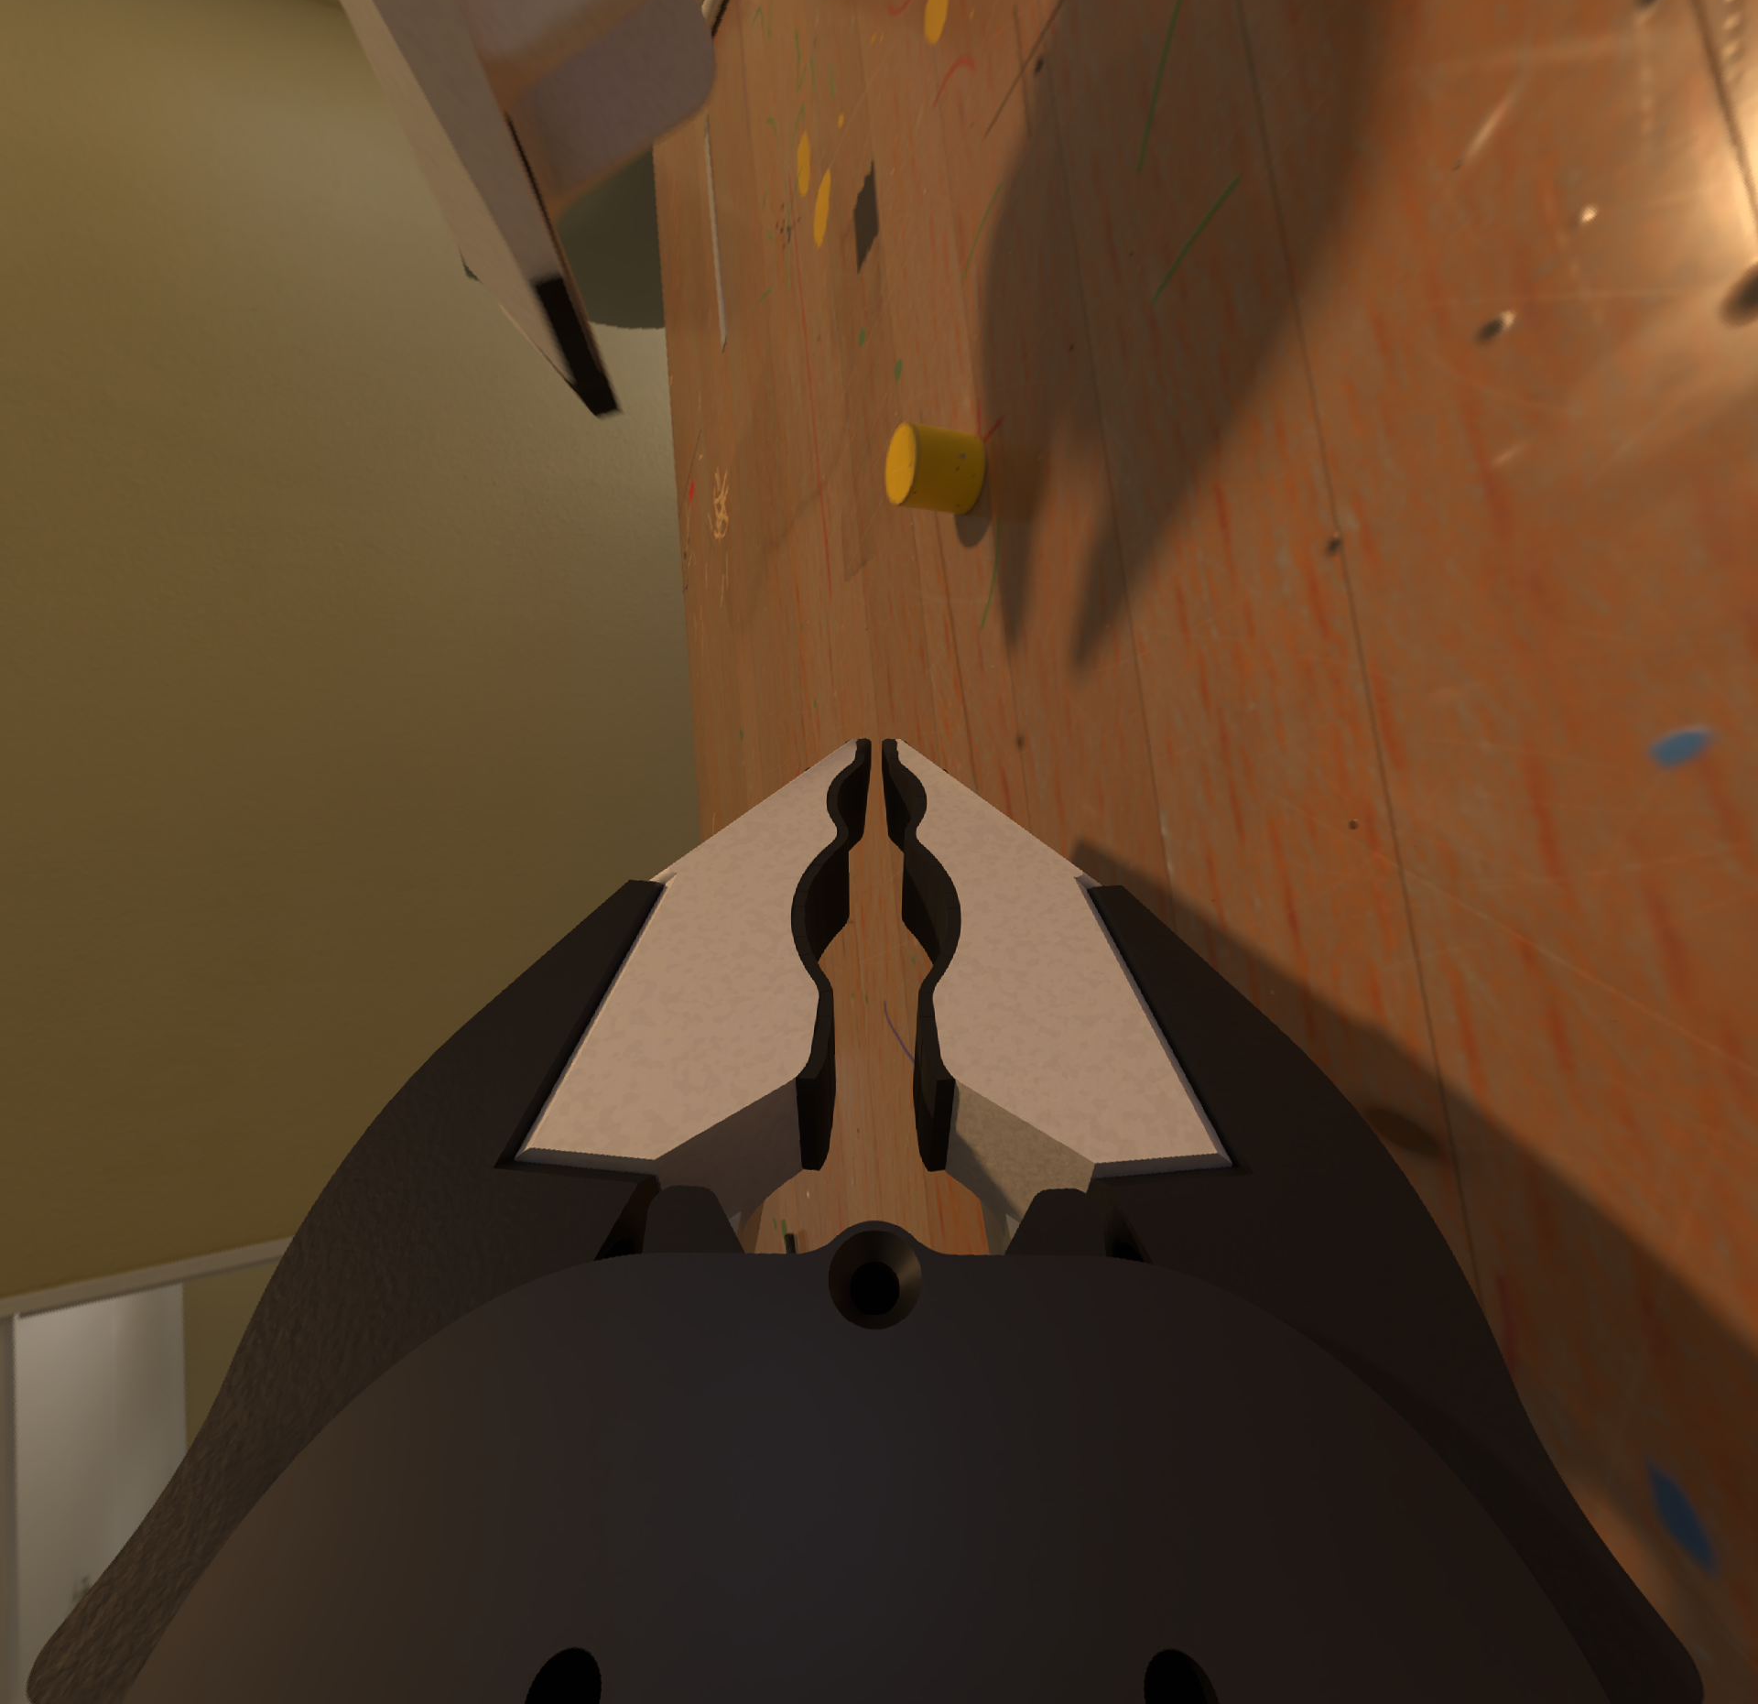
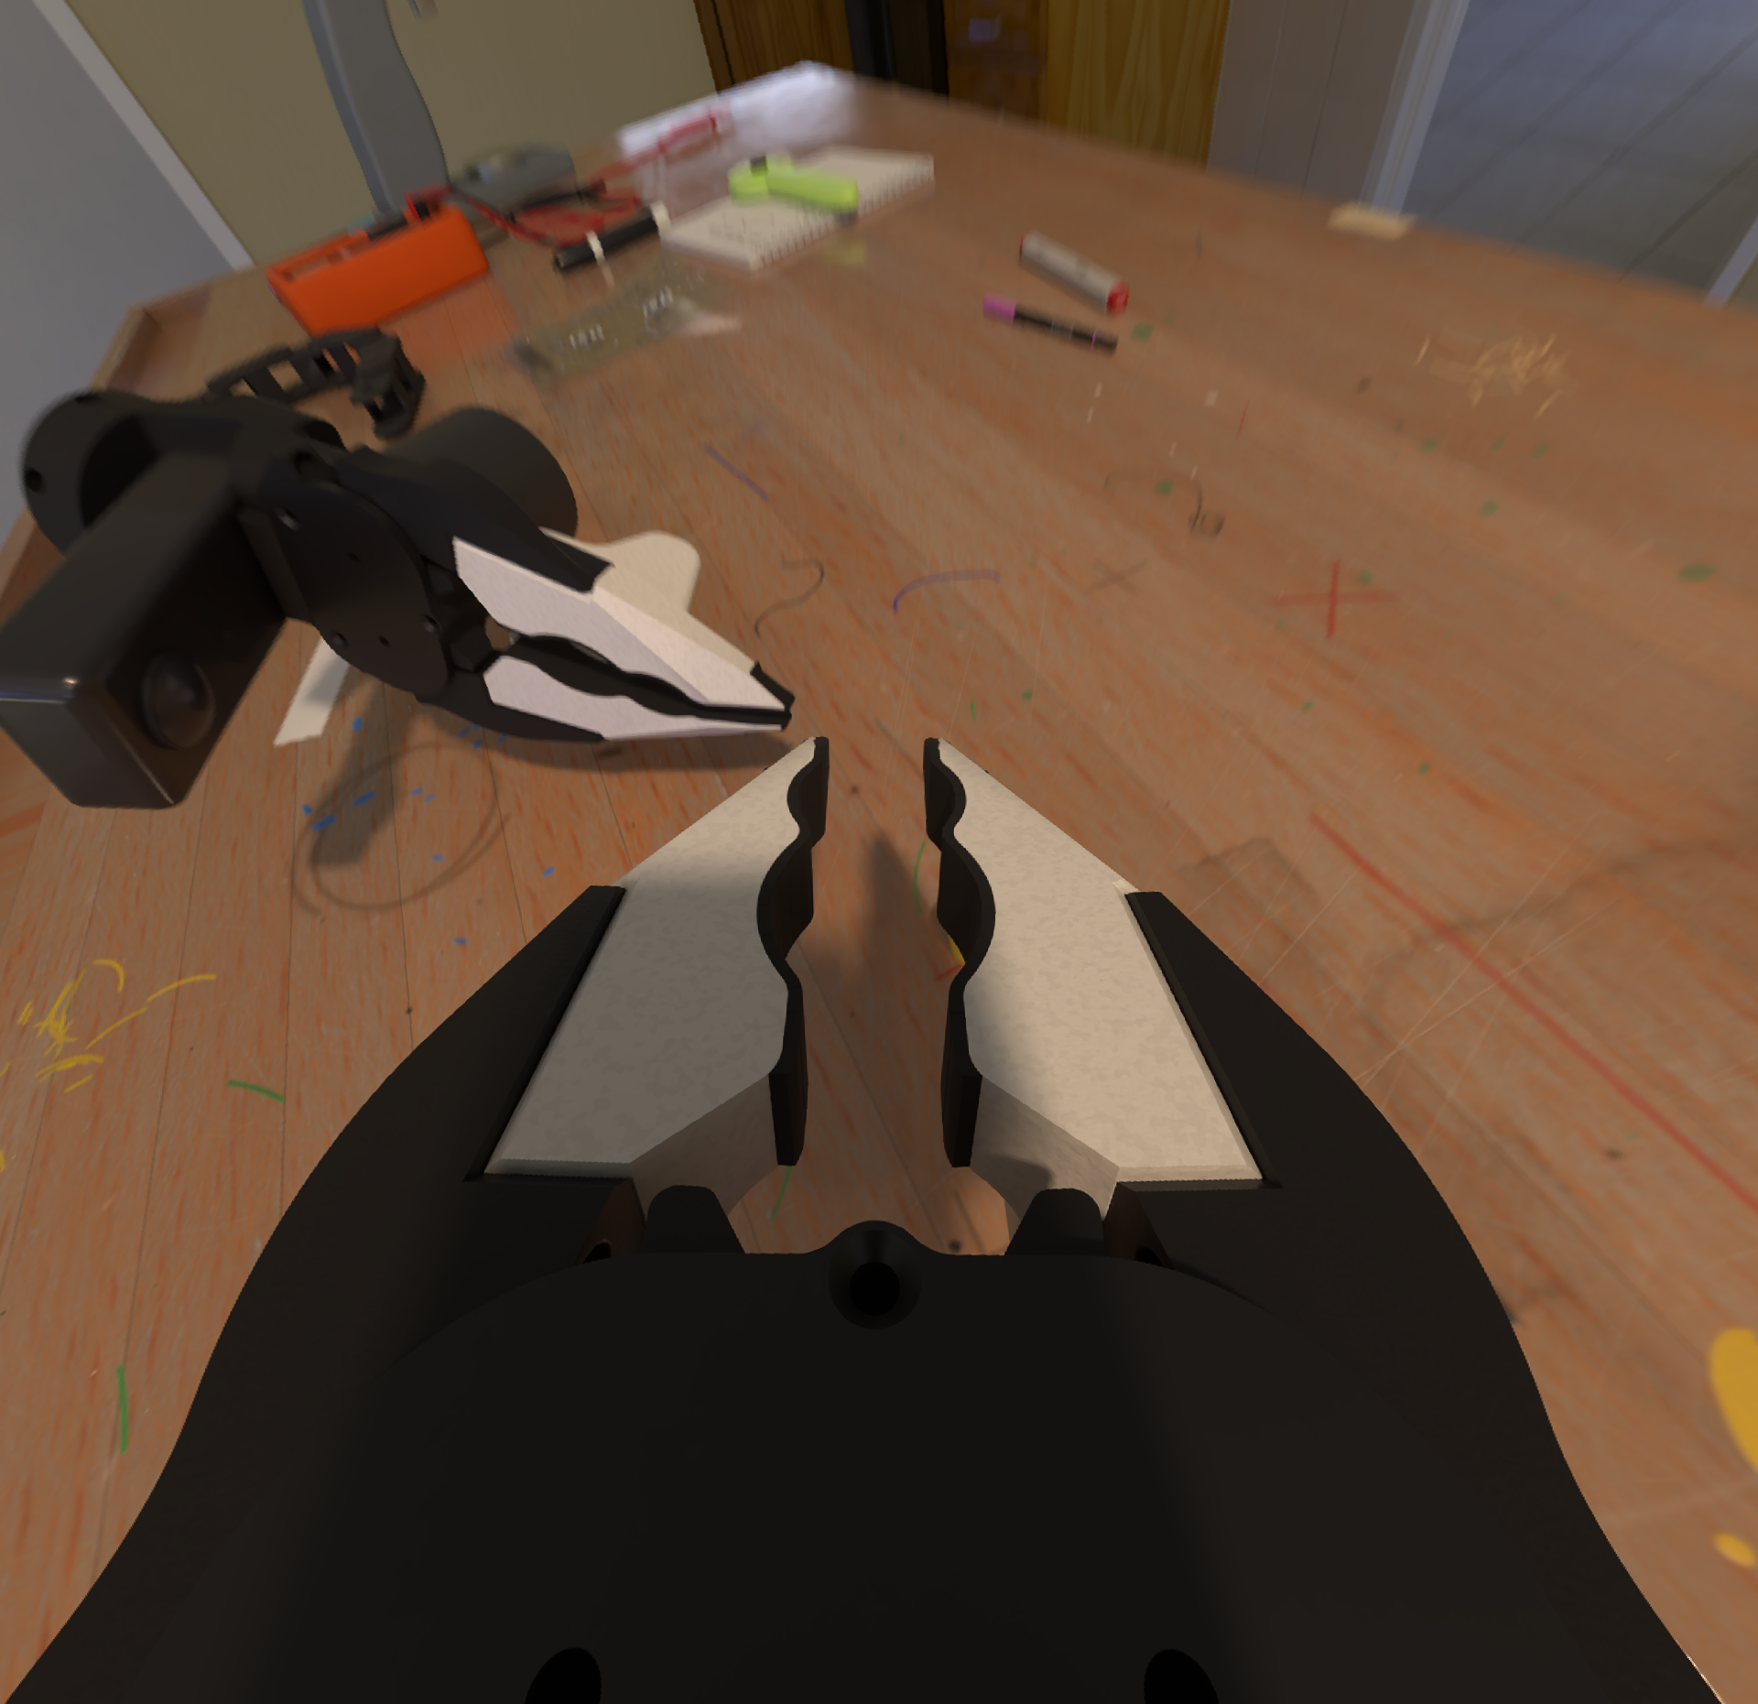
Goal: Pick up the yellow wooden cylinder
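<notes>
My left gripper is nearly closed and empty, its tips a sliver apart; my right gripper is narrowly parted and also empty.

From my left wrist view, rolled sideways, the yellow wooden cylinder stands on the scuffed wooden table, ahead of my closed fingertips and well apart from them, near the table edge. My right gripper shows in the upper left of that view, above the cylinder and not touching it. From my right wrist view, only a tiny yellow sliver peeks beside my right finger's inner edge. My left gripper hovers to the left, lying on its side. Far behind sit an orange box, a notebook, a green tool and two markers.
</notes>
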Controlling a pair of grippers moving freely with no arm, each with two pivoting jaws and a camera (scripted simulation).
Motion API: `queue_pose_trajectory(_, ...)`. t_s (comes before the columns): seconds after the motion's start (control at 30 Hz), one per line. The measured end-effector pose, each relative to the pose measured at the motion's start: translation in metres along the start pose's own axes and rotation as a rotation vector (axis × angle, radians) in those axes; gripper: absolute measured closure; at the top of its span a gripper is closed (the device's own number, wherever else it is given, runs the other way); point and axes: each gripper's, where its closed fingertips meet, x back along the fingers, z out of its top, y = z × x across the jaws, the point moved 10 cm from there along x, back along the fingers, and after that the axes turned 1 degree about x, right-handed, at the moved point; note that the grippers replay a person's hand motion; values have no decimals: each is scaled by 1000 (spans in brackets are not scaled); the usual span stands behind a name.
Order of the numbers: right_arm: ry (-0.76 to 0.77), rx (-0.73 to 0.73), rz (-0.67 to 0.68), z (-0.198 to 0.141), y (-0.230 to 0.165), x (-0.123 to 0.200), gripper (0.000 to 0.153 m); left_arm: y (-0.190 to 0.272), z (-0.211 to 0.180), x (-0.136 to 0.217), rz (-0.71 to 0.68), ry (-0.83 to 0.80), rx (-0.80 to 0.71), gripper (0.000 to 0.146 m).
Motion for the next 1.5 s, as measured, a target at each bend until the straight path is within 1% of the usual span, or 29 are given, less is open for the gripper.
queue_pose_trajectory(0.13,-141,-91,41,-8,-2,-19,121,7,5,4,-27,74,-20,144)
queue_pose_trajectory(0.23,-160,-77,102,-8,-4,-19,121,9,11,10,-35,161,33,144)
queue_pose_trajectory(0.3,-129,-79,165,-9,-3,-14,122,2,15,16,-9,228,114,144)
queue_pose_trajectory(0.37,-92,-82,194,-7,0,-7,122,-13,19,20,4,286,260,144)
queue_pose_trajectory(0.4,-77,-64,189,-7,4,-3,122,-21,18,21,-14,315,355,144)
queue_pose_trajectory(0.47,-45,8,113,-11,12,6,122,-38,13,22,-93,361,584,144)
queue_pose_trajectory(0.5,-55,51,72,-16,16,9,123,-46,8,23,-141,392,711,144)
queue_pose_trajectory(0.57,-148,111,10,-26,22,10,123,-60,-5,26,-240,516,987,144)
queue_pose_trajectory(0.63,-230,107,-14,-34,24,4,121,-67,-18,32,-290,689,1276,144)
queue_pose_trajectory(0.67,-252,92,-25,-35,25,1,117,-70,-23,35,-323,777,1389,144)
queue_pose_trajectory(0.7,-251,80,-34,-35,25,-2,113,-72,-27,37,-346,855,1466,144)
queue_pose_trajectory(0.8,-252,80,-13,-36,24,-18,111,-75,-38,41,-402,1015,1581,144)
queue_pose_trajectory(0.9,-326,117,2,-40,24,-37,111,-75,-49,38,-440,1145,1702,144)
queue_pose_trajectory(0.97,-357,141,-4,-42,25,-43,113,-74,-57,35,-461,1231,1782,144)
queue_pose_trajectory(1.0,-362,146,-9,-42,25,-44,116,-73,-60,34,-469,1265,1807,144)
queue_pose_trajectory(1.07,-355,150,-9,-40,25,-43,132,-72,-63,32,-501,1332,1845,144)
queue_pose_trajectory(1.13,-304,150,-1,-33,22,-42,132,-71,-65,30,-524,1371,1883,144)
queue_pose_trajectory(1.2,-162,107,50,-17,17,-38,132,-69,-66,27,-547,1402,1921,144)
queue_pose_trajectory(1.23,-46,57,99,-5,13,-34,132,-68,-67,26,-558,1417,1943,144)
queue_pose_trajectory(1.33,363,-144,310,30,1,-22,132,-65,-65,22,-607,1429,1978,144)
queue_pose_trajectory(1.37,463,-188,352,38,-4,-21,132,-65,-63,21,-622,1426,1985,144)
queue_pose_trajectory(1.4,515,-209,377,43,-8,-22,132,-64,-61,19,-631,1425,1993,144)
queue_pose_trajectory(1.5,493,-205,382,48,-17,-26,132,-62,-54,16,-650,1425,2007,144)
